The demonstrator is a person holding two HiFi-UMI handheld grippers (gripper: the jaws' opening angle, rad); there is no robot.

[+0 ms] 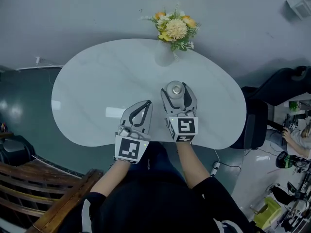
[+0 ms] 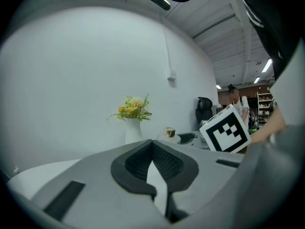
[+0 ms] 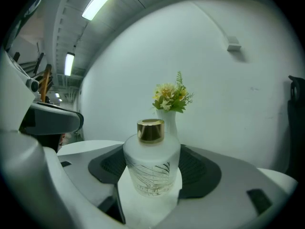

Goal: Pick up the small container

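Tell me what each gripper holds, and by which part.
The right gripper grips the small container by its frosted body, below the gold cap. The left gripper is shut, empty.

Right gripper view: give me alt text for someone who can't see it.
A frosted bottle with a gold cap stands on the white table, held between the fingers of the right gripper. Behind it, a white vase of flowers against a pale wall.
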